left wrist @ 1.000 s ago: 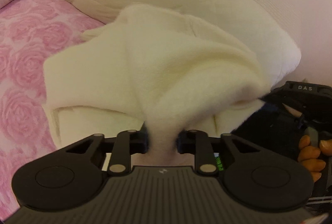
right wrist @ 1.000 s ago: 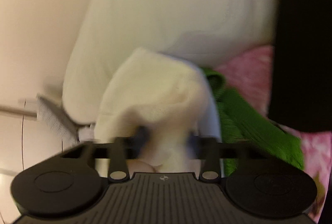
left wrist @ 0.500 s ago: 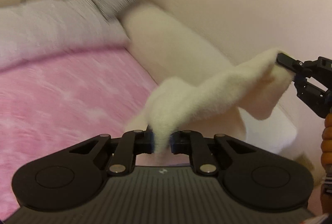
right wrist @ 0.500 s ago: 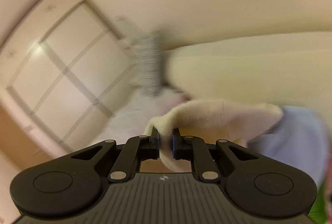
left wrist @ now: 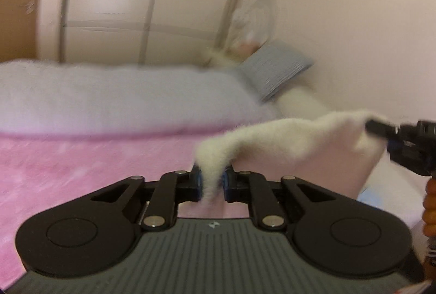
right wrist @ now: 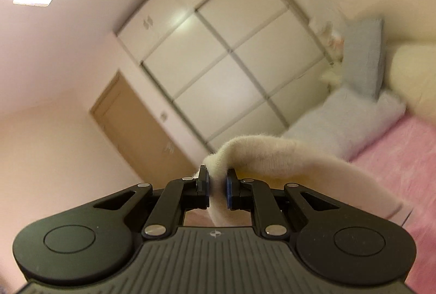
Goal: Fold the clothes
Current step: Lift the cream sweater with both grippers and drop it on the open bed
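Observation:
A cream fleece garment (left wrist: 286, 136) hangs in the air, stretched between my two grippers above the pink bed. My left gripper (left wrist: 211, 182) is shut on one edge of it. My right gripper (right wrist: 216, 186) is shut on another edge of the garment (right wrist: 272, 158), which drapes off to the right. In the left wrist view the right gripper (left wrist: 381, 130) shows at the far right, pinching the cloth's far corner. The lower part of the garment is hidden below both views.
The pink rose-pattern bedspread (left wrist: 81, 163) lies below. A pale blue-white duvet (left wrist: 122, 98) and a grey striped pillow (left wrist: 278, 70) lie at the bed's head. A cream bolster (right wrist: 414, 76) runs along the wall. A white wardrobe (right wrist: 218, 49) and a brown door (right wrist: 141, 136) stand beyond.
Both grippers have lifted the garment up off the bed and moved apart, stretching it out. Both views have tilted upward toward the wardrobe and wall.

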